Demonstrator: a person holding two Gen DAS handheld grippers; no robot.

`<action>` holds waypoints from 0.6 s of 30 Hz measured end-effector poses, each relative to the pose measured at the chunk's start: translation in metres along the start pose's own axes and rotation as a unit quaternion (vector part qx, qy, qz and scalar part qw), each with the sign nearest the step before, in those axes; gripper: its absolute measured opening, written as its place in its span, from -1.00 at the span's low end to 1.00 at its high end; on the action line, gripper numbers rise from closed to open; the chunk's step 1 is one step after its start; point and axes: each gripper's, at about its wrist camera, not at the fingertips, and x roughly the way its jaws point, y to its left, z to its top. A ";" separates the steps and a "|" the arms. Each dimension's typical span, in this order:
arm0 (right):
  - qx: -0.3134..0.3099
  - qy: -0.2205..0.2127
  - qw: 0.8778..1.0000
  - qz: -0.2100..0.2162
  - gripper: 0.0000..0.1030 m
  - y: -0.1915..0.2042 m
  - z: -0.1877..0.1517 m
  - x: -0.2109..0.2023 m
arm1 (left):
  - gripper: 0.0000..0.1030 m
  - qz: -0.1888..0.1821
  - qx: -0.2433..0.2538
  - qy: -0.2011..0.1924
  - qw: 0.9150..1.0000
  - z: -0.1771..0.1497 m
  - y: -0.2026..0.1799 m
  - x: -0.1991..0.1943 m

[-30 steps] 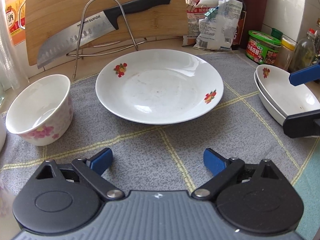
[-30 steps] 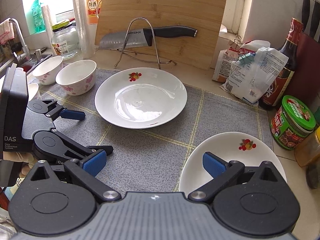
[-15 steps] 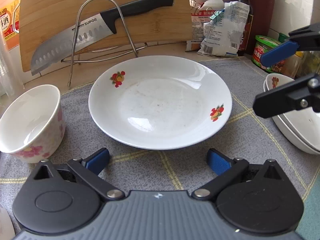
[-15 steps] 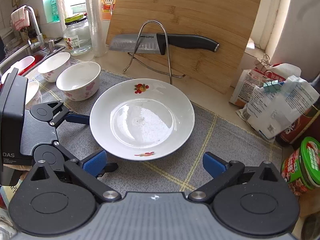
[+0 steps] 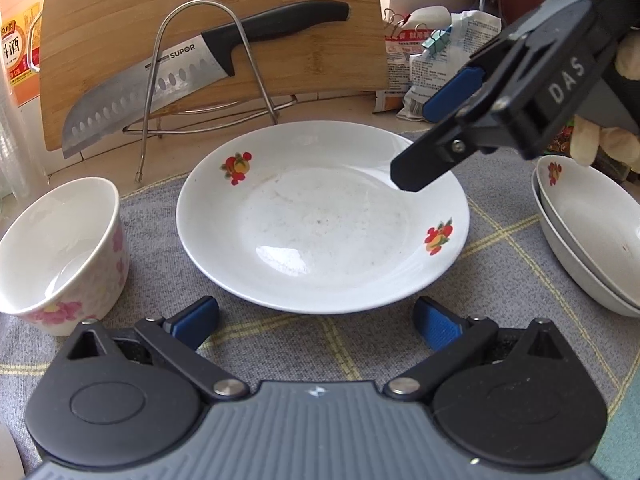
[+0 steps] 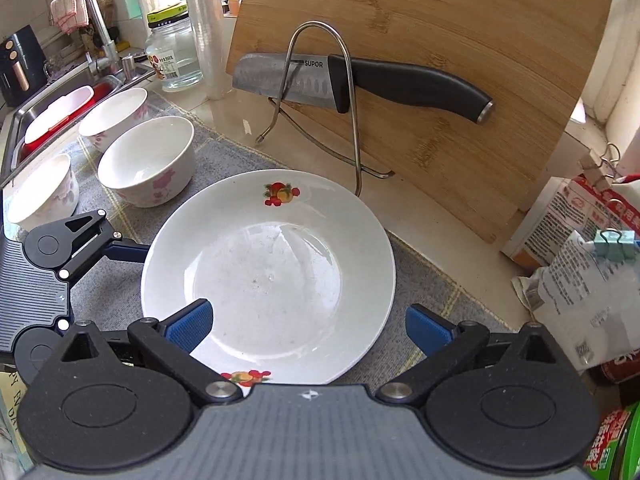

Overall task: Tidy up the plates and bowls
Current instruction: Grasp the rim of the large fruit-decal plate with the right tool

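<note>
Grey cloth on the surface (image 5: 500, 280) carries a white plate (image 5: 320, 216), flanked by the wide-open, empty left hand-held gripper (image 5: 316, 322) and right hand-held gripper (image 6: 306, 330).

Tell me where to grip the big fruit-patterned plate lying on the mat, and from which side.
Grip the plate by its raised rim, at the near edge by the lower fruit motif. It lies flat, so only the flared rim offers purchase. The right gripper, open, already hangs over that edge; one finger probably must slip underneath.
</note>
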 end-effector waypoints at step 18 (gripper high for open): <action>0.002 0.057 0.996 0.068 1.00 -0.031 0.022 0.057 | 1.00 -0.009 0.009 -0.008 1.000 -0.001 0.001 0.001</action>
